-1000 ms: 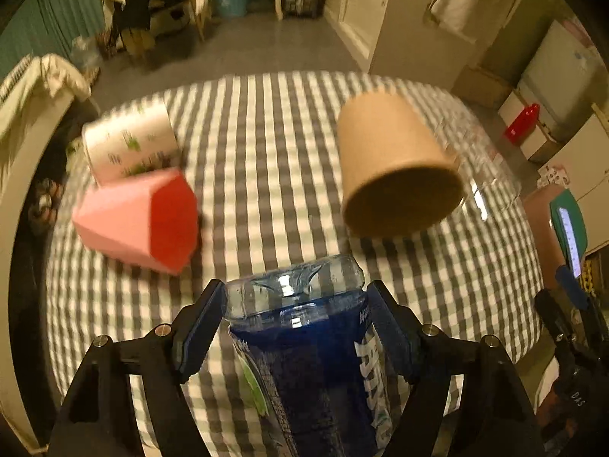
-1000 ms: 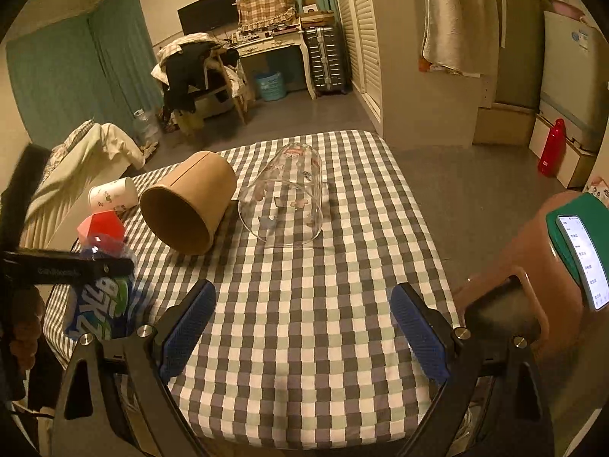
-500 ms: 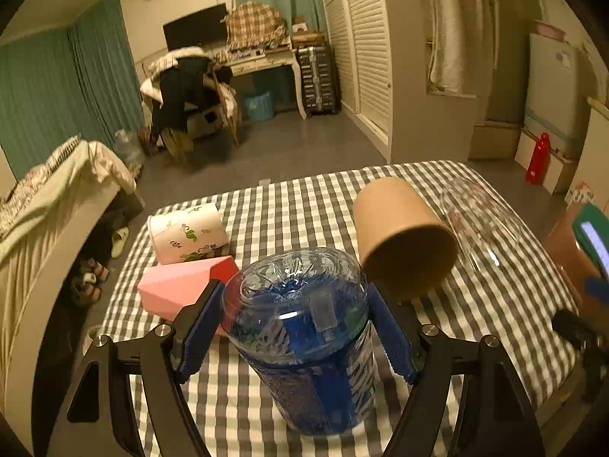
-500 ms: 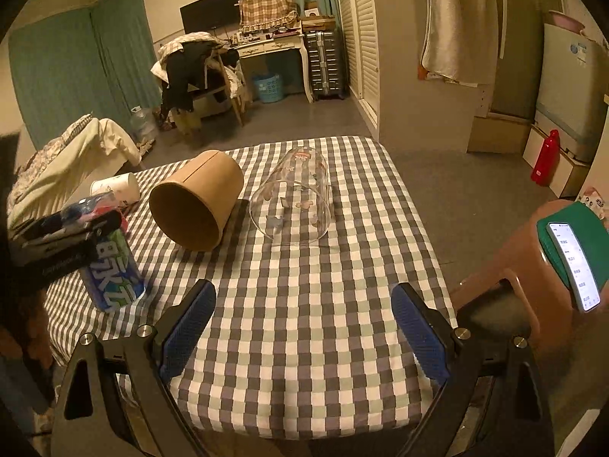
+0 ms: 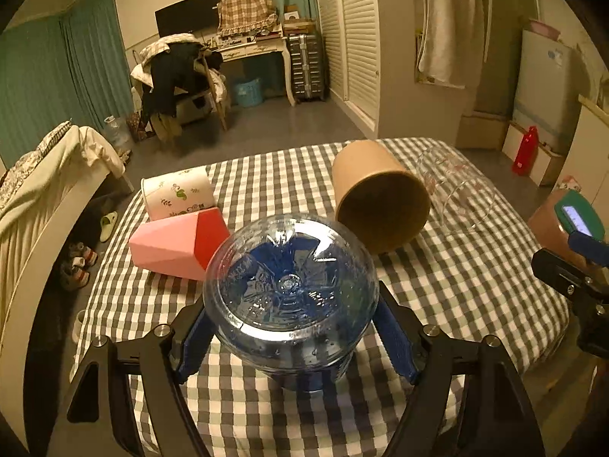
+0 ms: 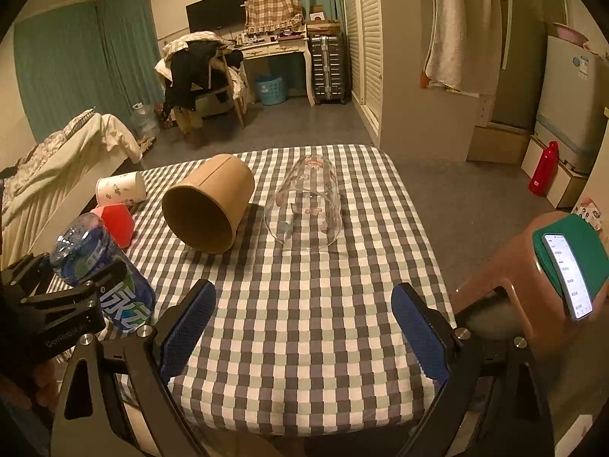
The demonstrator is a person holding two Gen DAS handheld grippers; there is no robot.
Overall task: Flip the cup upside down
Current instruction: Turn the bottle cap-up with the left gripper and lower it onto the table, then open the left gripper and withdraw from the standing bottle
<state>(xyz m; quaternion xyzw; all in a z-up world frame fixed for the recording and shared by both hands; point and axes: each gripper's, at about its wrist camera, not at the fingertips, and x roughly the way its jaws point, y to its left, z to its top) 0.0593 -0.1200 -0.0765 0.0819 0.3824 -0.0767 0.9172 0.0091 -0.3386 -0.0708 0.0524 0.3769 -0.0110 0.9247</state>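
Left gripper (image 5: 291,337) clamps the clear blue-labelled plastic bottle-cup (image 5: 291,297) base-up, mouth toward the checked tablecloth (image 5: 456,285) at its near left, ready for setting down inverted. Right gripper (image 6: 302,327) hangs spread and empty nearby. Farther off lie a brown paper tub (image 6: 209,207), clear glass (image 6: 306,205) and pink faceted cup (image 5: 179,242).

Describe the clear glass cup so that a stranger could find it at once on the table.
Find the checked table and go to its far half. There, right of the brown paper tub, the clear glass cup lies on its side with its mouth toward the camera. It is the only see-through cup, with small printed pictures on its wall.
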